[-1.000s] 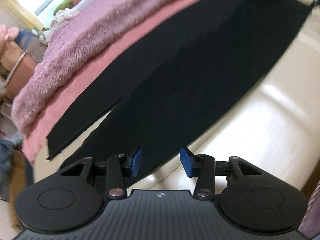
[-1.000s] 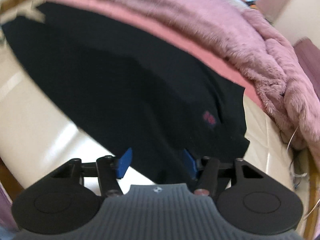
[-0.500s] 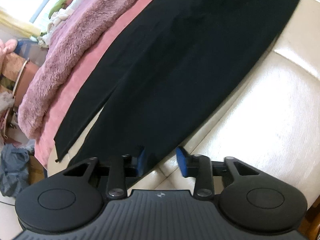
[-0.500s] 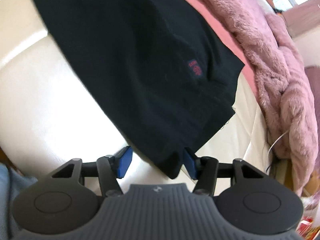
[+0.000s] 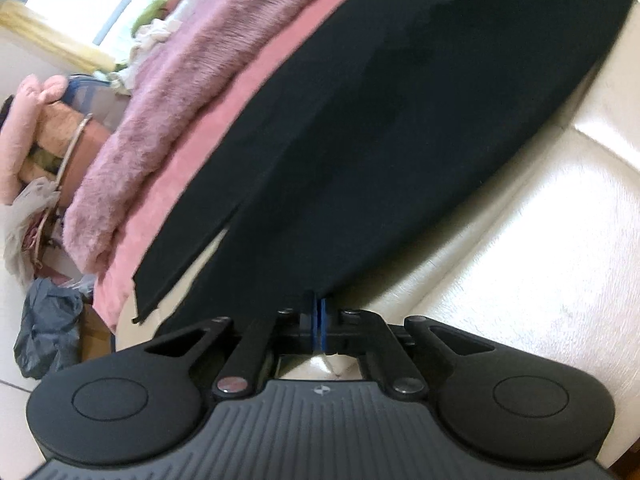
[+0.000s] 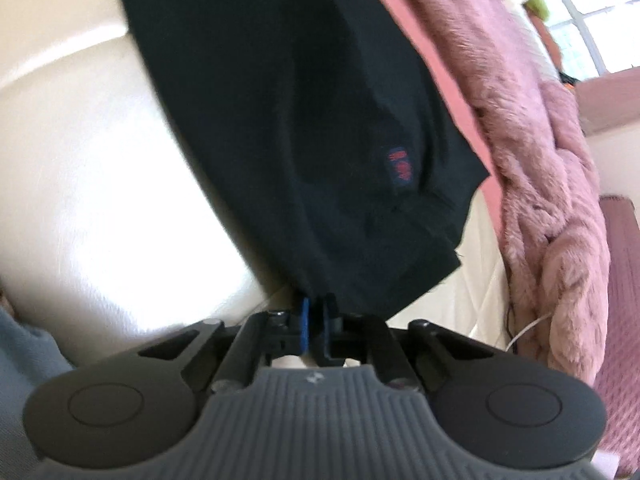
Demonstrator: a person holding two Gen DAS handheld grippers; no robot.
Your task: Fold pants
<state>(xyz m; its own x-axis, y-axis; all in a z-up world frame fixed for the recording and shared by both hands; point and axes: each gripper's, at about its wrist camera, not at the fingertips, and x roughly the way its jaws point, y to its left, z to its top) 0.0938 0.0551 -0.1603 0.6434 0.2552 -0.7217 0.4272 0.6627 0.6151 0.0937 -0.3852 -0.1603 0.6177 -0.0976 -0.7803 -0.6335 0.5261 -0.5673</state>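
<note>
Black pants (image 5: 380,132) lie spread flat on a cream quilted surface (image 5: 540,240), legs running away from the camera. In the left wrist view my left gripper (image 5: 317,308) is shut on the near edge of one leg, blue pads pressed together on the cloth. The right wrist view shows the waist end of the pants (image 6: 300,120) with a small red label (image 6: 400,168). My right gripper (image 6: 316,308) is shut on the near corner of that end, and the fabric bunches slightly into the pads.
A fluffy pink blanket (image 5: 180,92) and a pink sheet (image 5: 256,92) lie along the far side of the pants. Bags and clutter (image 5: 48,332) stand on the floor at left. A thin white cable (image 6: 528,328) lies at the right edge.
Both grippers have closed from open onto the near edge of the pants. The right one also dropped closer and rolled.
</note>
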